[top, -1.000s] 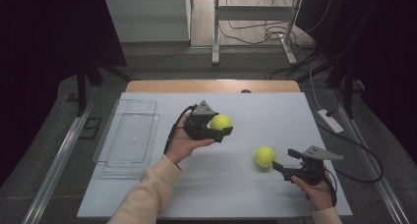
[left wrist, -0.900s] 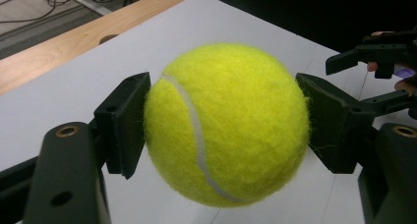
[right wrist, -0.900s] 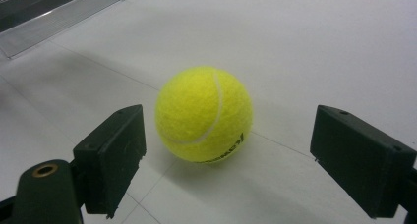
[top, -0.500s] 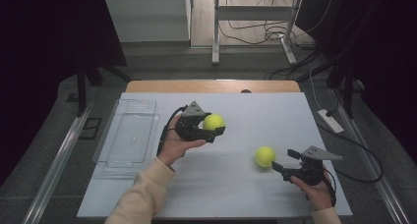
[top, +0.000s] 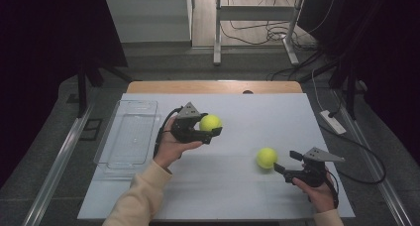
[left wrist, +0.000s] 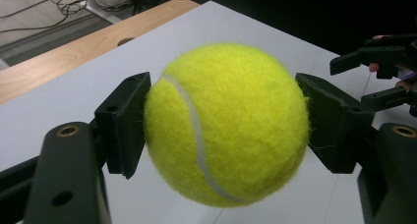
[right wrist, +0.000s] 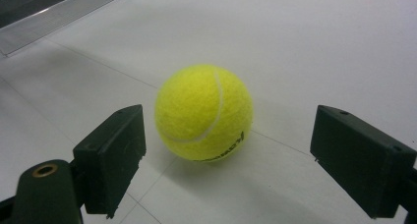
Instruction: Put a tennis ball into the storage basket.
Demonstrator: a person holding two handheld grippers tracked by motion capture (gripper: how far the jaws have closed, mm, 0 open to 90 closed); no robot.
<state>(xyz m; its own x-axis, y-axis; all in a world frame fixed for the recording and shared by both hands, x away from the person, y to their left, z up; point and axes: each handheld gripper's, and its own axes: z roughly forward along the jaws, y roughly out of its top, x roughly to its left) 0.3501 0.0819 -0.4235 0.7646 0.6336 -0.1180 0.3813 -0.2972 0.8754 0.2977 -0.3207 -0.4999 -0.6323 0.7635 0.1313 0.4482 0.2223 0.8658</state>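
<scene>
Left claw (top: 210,128) clamped on a tennis ball (top: 210,122) (lifted), right claw (top: 285,162) wide open, second ball (top: 267,157) just ahead

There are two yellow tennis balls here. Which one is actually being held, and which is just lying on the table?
The tennis ball nearer the clear tray is held: the left tongs clamp that held ball. The other ball lies free on the white table, before the open right tongs.

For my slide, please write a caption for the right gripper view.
Open right gripper faces a tennis ball resting on the white table.
</scene>
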